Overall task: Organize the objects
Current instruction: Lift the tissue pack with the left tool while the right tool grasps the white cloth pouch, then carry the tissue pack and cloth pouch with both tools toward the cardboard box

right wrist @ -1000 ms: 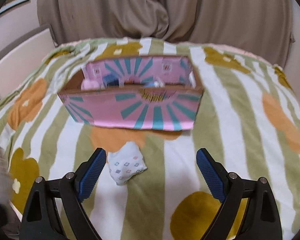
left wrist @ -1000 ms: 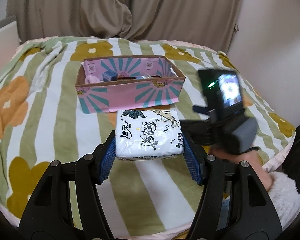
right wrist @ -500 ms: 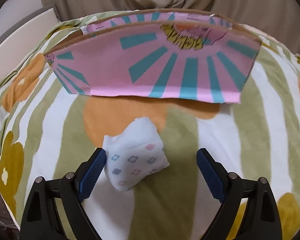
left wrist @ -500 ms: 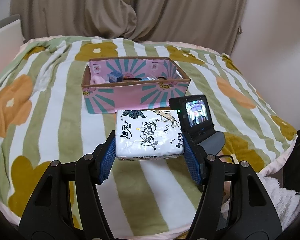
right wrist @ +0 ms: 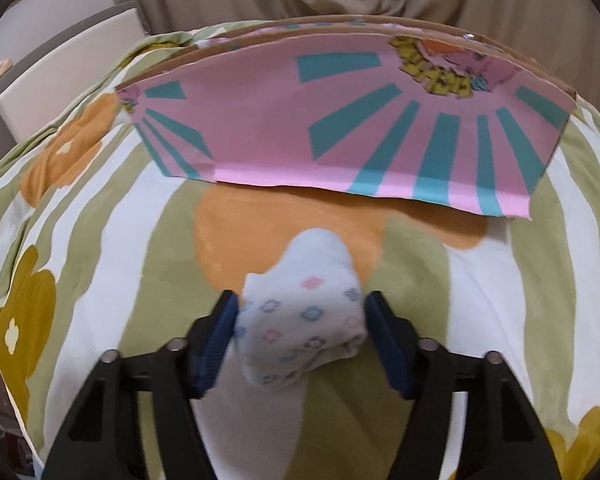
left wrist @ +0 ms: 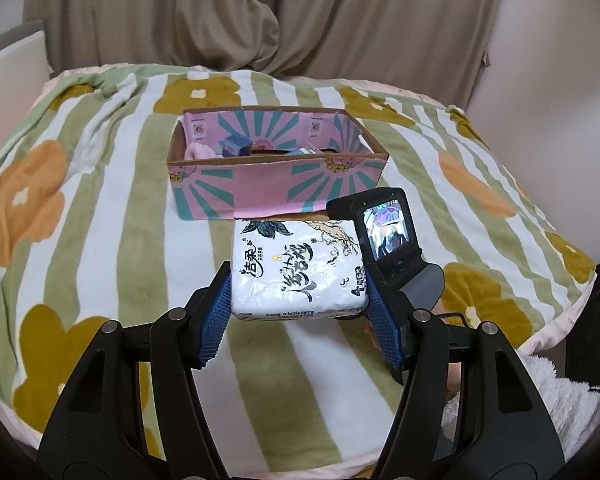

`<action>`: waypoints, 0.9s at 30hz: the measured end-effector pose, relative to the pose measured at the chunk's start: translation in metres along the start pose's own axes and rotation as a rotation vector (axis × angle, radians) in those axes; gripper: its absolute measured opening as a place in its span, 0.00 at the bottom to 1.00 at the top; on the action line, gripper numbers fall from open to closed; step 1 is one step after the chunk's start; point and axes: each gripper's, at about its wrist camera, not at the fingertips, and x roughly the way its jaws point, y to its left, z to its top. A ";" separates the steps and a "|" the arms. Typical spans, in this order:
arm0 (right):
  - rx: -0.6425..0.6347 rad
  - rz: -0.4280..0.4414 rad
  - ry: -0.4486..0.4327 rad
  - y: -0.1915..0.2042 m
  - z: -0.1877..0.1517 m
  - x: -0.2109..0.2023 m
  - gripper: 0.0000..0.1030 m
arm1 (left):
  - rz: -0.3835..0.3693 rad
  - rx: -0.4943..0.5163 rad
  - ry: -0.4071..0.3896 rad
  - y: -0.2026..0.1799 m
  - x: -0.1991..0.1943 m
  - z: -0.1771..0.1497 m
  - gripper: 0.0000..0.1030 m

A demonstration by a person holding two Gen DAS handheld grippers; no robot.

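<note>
My left gripper [left wrist: 300,300] is shut on a white tissue pack [left wrist: 296,264] with black script and holds it above the blanket, in front of the pink and teal cardboard box [left wrist: 276,184]. The box holds a small blue carton [left wrist: 236,146] and other small items. In the right wrist view a rolled white sock [right wrist: 304,292] with small flower prints lies on the blanket in front of the box [right wrist: 340,140]. My right gripper [right wrist: 300,320] is closing around the sock, and both blue pads touch its sides.
A striped flower-print blanket [left wrist: 100,240] covers the soft surface. The back of the right gripper's camera, with its lit screen [left wrist: 386,232], sits just right of the tissue pack. Beige curtains [left wrist: 260,20] hang behind. A white panel [right wrist: 68,68] stands at the left.
The right gripper came down close to the sock and its jaws went from wide apart to against the sock's sides. The left gripper kept still with the tissue pack.
</note>
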 end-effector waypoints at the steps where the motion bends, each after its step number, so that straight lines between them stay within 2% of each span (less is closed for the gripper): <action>1: -0.007 -0.005 -0.002 0.001 0.000 0.000 0.52 | 0.001 0.000 0.000 0.000 0.000 0.000 0.58; 9: -0.008 -0.004 -0.004 0.007 0.003 -0.002 0.46 | 0.011 -0.001 -0.007 0.002 -0.002 -0.002 0.58; 16: 0.018 -0.029 -0.013 0.000 0.004 -0.021 0.46 | 0.026 0.003 -0.020 0.004 -0.005 -0.002 0.58; 27: 0.052 -0.095 -0.049 -0.019 0.012 -0.091 0.46 | 0.052 0.001 -0.063 0.007 -0.016 0.004 0.58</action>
